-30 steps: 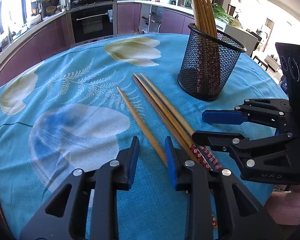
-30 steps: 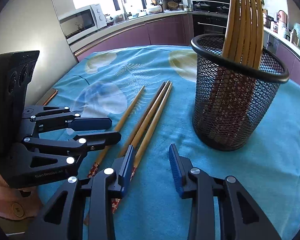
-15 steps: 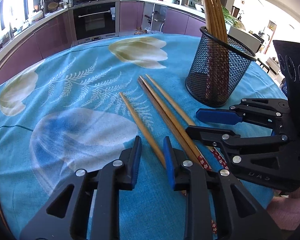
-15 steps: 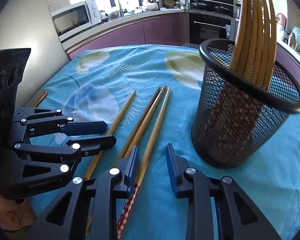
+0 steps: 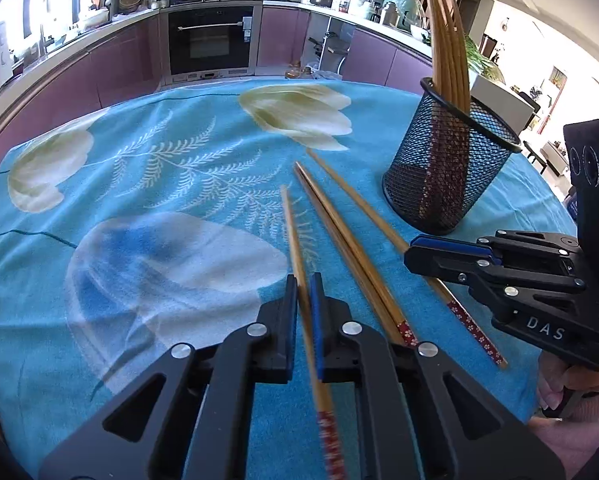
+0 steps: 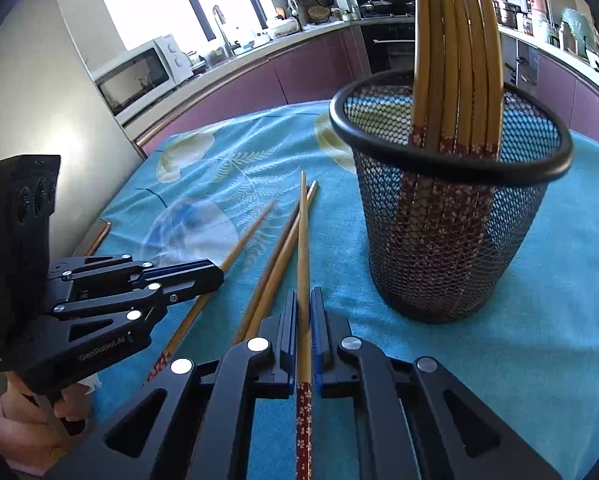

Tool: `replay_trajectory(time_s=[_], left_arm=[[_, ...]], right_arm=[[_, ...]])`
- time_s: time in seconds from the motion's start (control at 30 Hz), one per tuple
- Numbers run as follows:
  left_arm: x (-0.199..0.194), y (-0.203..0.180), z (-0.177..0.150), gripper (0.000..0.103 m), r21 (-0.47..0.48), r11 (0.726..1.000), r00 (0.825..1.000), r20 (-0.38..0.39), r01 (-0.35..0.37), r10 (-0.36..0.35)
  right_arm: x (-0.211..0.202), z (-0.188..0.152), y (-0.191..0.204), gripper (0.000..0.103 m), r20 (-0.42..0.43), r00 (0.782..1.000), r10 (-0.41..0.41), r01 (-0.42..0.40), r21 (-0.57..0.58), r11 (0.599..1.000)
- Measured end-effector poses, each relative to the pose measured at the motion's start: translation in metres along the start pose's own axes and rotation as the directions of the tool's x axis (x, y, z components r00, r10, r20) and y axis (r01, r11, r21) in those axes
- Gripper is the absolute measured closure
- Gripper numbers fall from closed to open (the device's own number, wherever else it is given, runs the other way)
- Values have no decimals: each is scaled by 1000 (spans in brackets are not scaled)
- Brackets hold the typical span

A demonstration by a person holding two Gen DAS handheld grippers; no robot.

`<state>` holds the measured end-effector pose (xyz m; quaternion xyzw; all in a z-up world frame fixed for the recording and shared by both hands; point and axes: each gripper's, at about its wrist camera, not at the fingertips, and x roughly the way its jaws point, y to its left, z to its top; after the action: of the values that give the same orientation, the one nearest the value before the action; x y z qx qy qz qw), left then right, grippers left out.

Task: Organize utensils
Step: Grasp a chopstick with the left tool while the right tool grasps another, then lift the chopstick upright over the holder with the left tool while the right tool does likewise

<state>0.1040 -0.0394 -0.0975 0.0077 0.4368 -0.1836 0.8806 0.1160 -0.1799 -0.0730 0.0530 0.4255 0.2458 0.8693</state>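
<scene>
Done: a bunch of chopsticks [image 6: 455, 60] already stands upright in the mesh cup [image 6: 451, 236], patterned ends down, tips leaning on the far part of its rim.
Left to do: four chopsticks are outside the cup, on the cloth [image 5: 139, 200] beside it. Judging by that, the sorting looks well over halfway, with these four to go.
Left gripper [image 5: 304, 292]: jaws together, clamped on one chopstick [image 5: 295, 240]. This is the stick farthest from the cup. It runs between the blue pads, bare tip pointing away, red patterned end back under the gripper.
Right gripper [image 6: 304, 308]: jaws together, clamped on the stick nearest the cup [image 6: 302, 248]. It too runs straight out between the pads, patterned end toward the camera.
Pair between [image 5: 339, 240]: two sticks lie close together on the cloth, side by side, between the two held ones and not gripped. In the right wrist view the held stick crosses over their far tips.
Lift: I cannot tell whether either held stick is clear of the cloth; both look low and nearly flat along it.
Cup: upright on the cloth, just to the right of the loose sticks, clear of both grippers.
Next, as I judge it: raise each held stick, tip it upright and drop it patterned end first into the cup, then return for the pair.
Risk: a thin stick held near one end may swivel in the pads, or catch the cup's rim.
</scene>
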Motion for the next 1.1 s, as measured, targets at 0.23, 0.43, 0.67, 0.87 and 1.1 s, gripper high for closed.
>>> replay_trajectory(time_s=[0.23,0.43,0.67,0.87,1.1], left_arm=[[-1,-7,-4,102,30,999,1000,-12,22,-22],[-6,-13,-8,80,98,995,1000,3,-29,29],[3,-12,-10,81,123,991,999,-22,-44,47],[7,-13,-4,95,108,993,998,-20,-56,58],[-4,-11,-1,96,86,996,1000,1,-28,28]], right_arm=[[-1,-4,9,97,-34,999,23,-25,-61,998],[5,-8,11,97,-65,998,16,-21,-78,997],[12,-7,11,95,-84,996,5,-12,-87,996],[16,-1,11,95,-80,997,5,-12,-83,996],[-2,2,10,97,-32,999,28,-31,-89,996]])
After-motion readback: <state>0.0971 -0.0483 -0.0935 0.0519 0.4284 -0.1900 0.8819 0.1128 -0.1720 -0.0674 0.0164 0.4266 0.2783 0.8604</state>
